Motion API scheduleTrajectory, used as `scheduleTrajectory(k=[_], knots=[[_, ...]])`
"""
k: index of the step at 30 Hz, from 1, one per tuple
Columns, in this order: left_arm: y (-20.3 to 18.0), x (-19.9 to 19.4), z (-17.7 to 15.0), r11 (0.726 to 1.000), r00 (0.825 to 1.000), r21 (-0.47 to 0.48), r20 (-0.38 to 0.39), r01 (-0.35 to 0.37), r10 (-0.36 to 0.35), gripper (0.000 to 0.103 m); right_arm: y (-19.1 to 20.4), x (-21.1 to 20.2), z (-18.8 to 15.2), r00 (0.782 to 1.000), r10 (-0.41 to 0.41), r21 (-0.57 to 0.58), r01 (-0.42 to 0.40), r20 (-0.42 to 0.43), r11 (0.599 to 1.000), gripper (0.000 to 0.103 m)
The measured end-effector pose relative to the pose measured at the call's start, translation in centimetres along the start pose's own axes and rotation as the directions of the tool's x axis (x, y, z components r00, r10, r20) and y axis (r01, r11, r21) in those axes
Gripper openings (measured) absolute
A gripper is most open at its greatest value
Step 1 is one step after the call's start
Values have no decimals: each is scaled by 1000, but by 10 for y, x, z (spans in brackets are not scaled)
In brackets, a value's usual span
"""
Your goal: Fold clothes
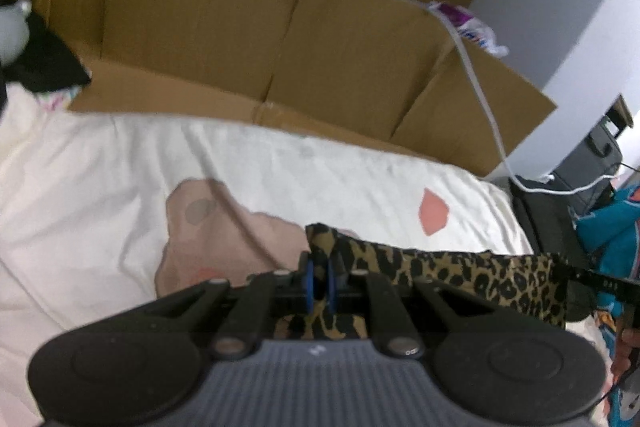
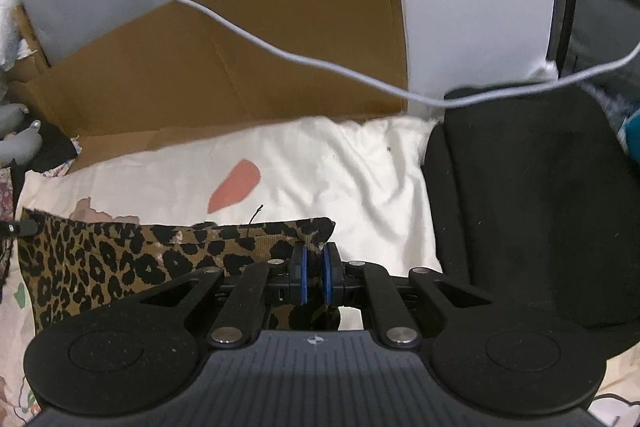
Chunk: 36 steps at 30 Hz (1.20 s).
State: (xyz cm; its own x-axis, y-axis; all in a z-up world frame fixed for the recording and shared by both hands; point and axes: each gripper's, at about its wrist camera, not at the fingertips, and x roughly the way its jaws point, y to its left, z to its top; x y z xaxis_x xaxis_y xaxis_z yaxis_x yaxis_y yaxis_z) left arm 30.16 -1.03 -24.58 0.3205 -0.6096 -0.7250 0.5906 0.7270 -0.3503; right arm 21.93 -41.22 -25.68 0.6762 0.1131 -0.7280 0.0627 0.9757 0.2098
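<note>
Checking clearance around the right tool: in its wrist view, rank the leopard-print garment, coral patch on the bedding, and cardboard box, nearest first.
From the right tool:
1. Leopard-print garment, clamped in it, spreading left.
2. Coral patch, ahead-left on the bedding.
3. Cardboard box, behind the bedding.

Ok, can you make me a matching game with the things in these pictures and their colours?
Things:
1. garment pinched by the left hand-held gripper and right hand-held gripper
2. cardboard
3. cable
4. cushion

Colours:
A. black
B. plain brown
C. leopard spots
D. white

Pairs: 1-C, 2-B, 3-D, 4-A
</note>
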Motion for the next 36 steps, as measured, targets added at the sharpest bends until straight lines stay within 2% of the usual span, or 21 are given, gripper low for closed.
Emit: scheduleTrajectory(k=[8,16,19,21,22,24,25,29,34,36], knots=[[1,12,11,1000,1000,9,3,-14,14,7,2,12,8,1000,-3,-3,3,4,1000,7],[8,54,2,998,996,10,-60,-59,60,8,-12,44,4,999,-2,50,5,-50,999,7],[11,60,-4,996,993,-11,-84,-83,82,9,-11,54,1,999,12,60,-9,-46,998,8],[13,64,-8,995,990,-28,-99,-99,96,14,-10,58,1,999,6,59,-3,-47,998,13],[13,59,-9,994,992,-39,-78,-104,101,16,-7,56,2,999,-25,30,26,-35,999,15],[9,44,-7,994,995,-39,-18,-102,101,22,-1,46,3,998,-60,-16,60,2,998,34],[6,37,-6,995,996,-32,4,-91,92,23,0,38,3,998,-59,-30,60,26,998,39],[-23,20,-5,1000,1000,26,27,14,-14,22,11,14,-1,997,9,-64,-4,71,998,40],[-74,31,-19,982,990,131,-53,134,-128,22,38,12,-15,991,130,-102,-126,29,987,40],[-90,40,-25,973,986,170,-83,155,-143,22,51,20,-18,989,151,-119,-149,7,982,40]])
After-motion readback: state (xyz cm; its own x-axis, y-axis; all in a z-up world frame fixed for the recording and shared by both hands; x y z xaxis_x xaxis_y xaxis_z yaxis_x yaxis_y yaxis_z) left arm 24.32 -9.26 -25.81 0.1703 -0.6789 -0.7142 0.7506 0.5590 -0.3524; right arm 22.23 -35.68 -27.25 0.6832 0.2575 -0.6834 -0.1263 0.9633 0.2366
